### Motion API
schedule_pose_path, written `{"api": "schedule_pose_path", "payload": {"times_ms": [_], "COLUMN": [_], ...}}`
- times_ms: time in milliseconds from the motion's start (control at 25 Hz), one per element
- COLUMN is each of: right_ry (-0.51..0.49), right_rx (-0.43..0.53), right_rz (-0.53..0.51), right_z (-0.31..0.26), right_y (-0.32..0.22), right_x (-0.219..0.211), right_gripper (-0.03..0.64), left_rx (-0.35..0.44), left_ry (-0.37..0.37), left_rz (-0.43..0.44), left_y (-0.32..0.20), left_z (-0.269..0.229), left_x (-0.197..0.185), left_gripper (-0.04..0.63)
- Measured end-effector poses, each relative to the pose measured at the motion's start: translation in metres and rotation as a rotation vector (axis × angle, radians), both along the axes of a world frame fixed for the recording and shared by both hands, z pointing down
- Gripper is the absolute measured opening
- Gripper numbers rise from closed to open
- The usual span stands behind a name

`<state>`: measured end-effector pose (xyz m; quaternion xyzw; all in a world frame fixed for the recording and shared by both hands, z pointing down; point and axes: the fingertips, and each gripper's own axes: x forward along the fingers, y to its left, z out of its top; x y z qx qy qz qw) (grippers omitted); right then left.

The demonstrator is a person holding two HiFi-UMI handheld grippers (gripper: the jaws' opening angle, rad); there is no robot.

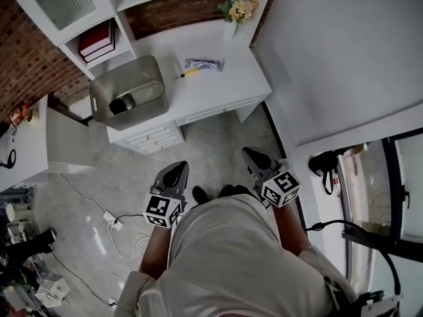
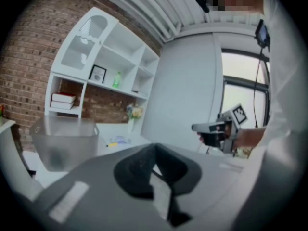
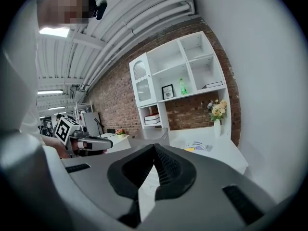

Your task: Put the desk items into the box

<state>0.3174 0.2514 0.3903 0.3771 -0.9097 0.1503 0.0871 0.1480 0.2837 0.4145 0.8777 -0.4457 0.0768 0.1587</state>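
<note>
We look down on the grey floor (image 1: 218,144), which takes up the middle of the head view. The white desk (image 1: 228,88) spans the upper middle. A white shelf unit (image 1: 63,5) stands at the upper left against a brick wall (image 1: 20,65).

The box (image 1: 153,71), grey, translucent and open-topped, sits on the desk's left end, left of centre in the frame. A dark item (image 1: 122,104) lies inside it toward the lower left corner, too dim for us to name.

Our left gripper (image 1: 180,166) and right gripper (image 1: 250,152) hang side by side in the lower middle of the frame. They are over the floor, well apart from the desk, and both point up-frame toward it. In each gripper's own view the jaws are pressed together at the tip with nothing between them. A marker cube (image 1: 162,210) sits at the back of the left gripper, close to our body.

Red-and-white books (image 1: 98,41) lie stacked on a low shelf just above the box. A small vase of flowers (image 1: 238,6) stands at the desk's back edge, top centre.

A flat wrapped packet (image 1: 203,64) lies on the bare desk right of the box. A yellow pen (image 1: 188,73) lies just beside the packet at its lower left. Both are outside the box and apart from it.
</note>
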Motion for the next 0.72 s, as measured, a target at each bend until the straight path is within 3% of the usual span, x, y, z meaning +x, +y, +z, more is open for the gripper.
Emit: {"api": "schedule_pose_path", "payload": {"times_ms": [400,720], "right_ry": [0.003,0.007], "right_rx": [-0.021,-0.037], "right_rz": [0.006,-0.001], "right_z": [0.010,0.015], "right_y": [0.005,-0.033], "right_x": [-0.020,-0.017], "right_gripper": [0.003,0.003], "left_rx": [-0.003,-0.012], "left_ry": [0.016,0.009], "left_rz": [0.013,0.002], "left_y": [-0.001,-0.026], "left_z": [0.003,0.008], "left_x": [-0.017,-0.014], "left_gripper": [0.003,0.003]}}
